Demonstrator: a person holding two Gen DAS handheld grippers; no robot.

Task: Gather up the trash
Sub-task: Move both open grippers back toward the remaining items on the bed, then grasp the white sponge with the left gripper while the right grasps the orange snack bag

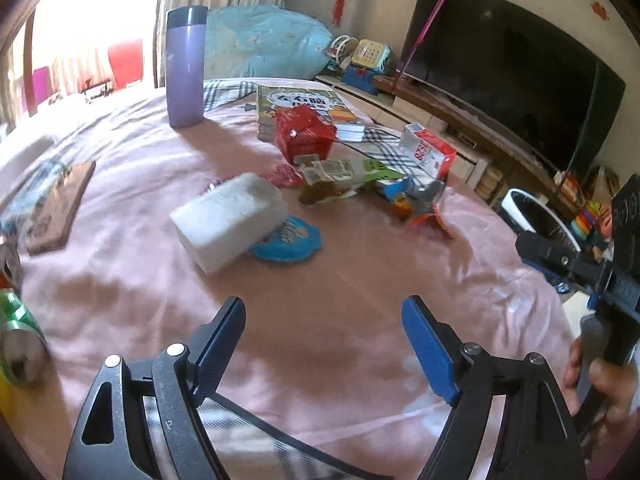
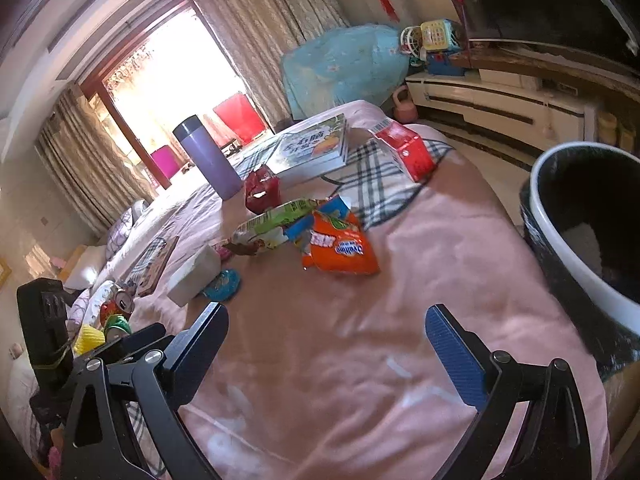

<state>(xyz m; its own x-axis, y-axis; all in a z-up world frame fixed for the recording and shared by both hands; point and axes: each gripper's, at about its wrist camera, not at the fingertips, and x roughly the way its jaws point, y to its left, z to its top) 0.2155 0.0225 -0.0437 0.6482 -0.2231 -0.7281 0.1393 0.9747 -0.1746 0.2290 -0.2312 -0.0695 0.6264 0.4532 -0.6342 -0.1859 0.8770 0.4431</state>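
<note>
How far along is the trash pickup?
Done: nothing clearly; the bin's contents are unclear. In hand: nothing, left tongs and right tongs open, empty. Left: orange wrapper, green wrapper, red cartons, cans on the bed.

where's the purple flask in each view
Left wrist view: the purple flask stands upright on the pink bedspread, upper left, left of the picture book.
Right wrist view: the purple flask appears left of centre, leaning in the fisheye, in front of the bright window.
Shared landmark: the picture book lies just right of it in both views.
</note>
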